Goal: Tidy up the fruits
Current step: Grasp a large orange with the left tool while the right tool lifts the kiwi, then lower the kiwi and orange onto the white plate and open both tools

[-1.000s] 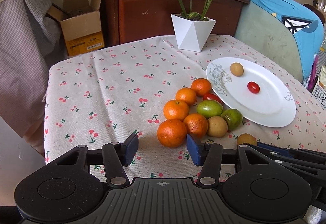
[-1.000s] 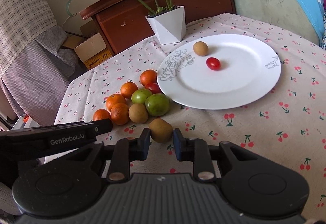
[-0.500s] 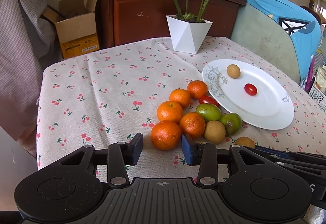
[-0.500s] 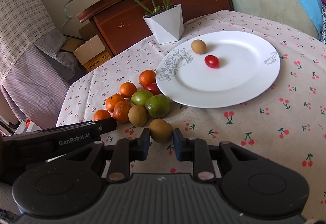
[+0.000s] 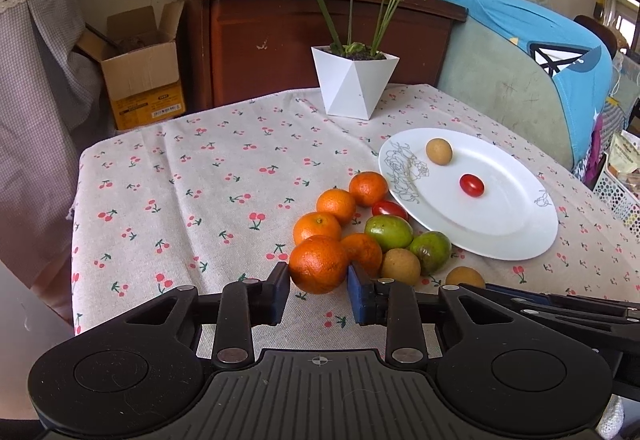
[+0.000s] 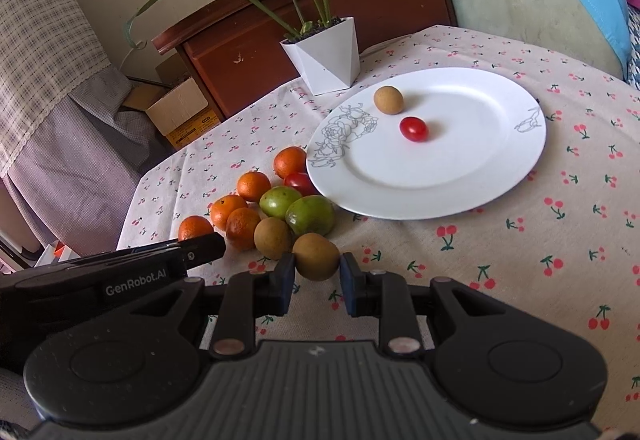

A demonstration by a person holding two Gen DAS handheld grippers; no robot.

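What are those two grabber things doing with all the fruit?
A person is sorting fruit. The left gripper is closing its jaws around an orange at the near end of the pile. The right gripper is shut on a brown fruit. The white plate already has one brown fruit and a cherry tomato on it.

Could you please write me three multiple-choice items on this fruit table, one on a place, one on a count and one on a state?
1. Where is the cherry tomato that lies apart from the pile?
A. On the plate
B. In the plant pot
C. Beside the box

2. How many fruits lie on the plate?
A. Two
B. Four
C. None

3. What does the right gripper hold?
A. Nothing
B. A brown fruit
C. An orange

Answers:
1 A, it rests on the white surface.
2 A, the tomato and a tan fruit.
3 B, both pads press its sides.
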